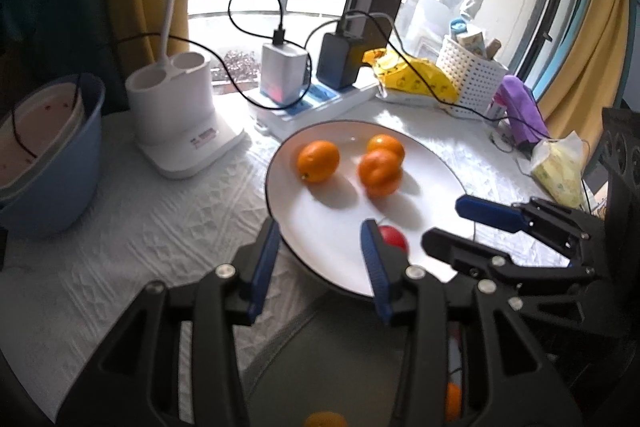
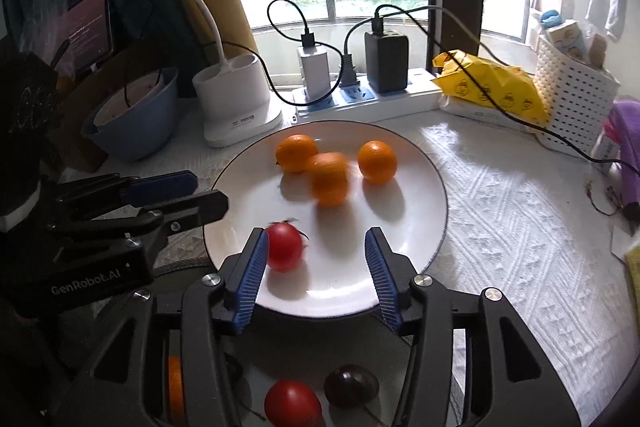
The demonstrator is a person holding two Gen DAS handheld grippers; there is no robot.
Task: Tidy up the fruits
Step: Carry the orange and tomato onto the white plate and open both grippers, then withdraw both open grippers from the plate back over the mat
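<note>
A white plate (image 2: 416, 211) holds three oranges (image 2: 376, 155) and a red tomato (image 2: 283, 246); the middle orange (image 2: 330, 183) is blurred. The plate (image 1: 320, 251), its oranges (image 1: 318, 160) and the tomato (image 1: 394, 237) also show in the left wrist view. My right gripper (image 2: 316, 247) is open and empty above the plate's near edge, with the tomato beside its left finger. My left gripper (image 1: 320, 243) is open and empty over the plate's left rim. Each gripper shows in the other's view: right gripper (image 1: 452, 223), left gripper (image 2: 208, 193). Below the right gripper lie a red tomato (image 2: 292, 405), a dark fruit (image 2: 351, 385) and an orange (image 2: 175, 387).
A blue bowl (image 2: 136, 131), a white lamp base (image 2: 236, 99), a power strip with chargers and cables (image 2: 360, 95), a yellow bag (image 2: 492, 87) and a white basket (image 2: 572, 99) stand behind the plate by the window. A white patterned cloth (image 2: 520, 227) covers the table.
</note>
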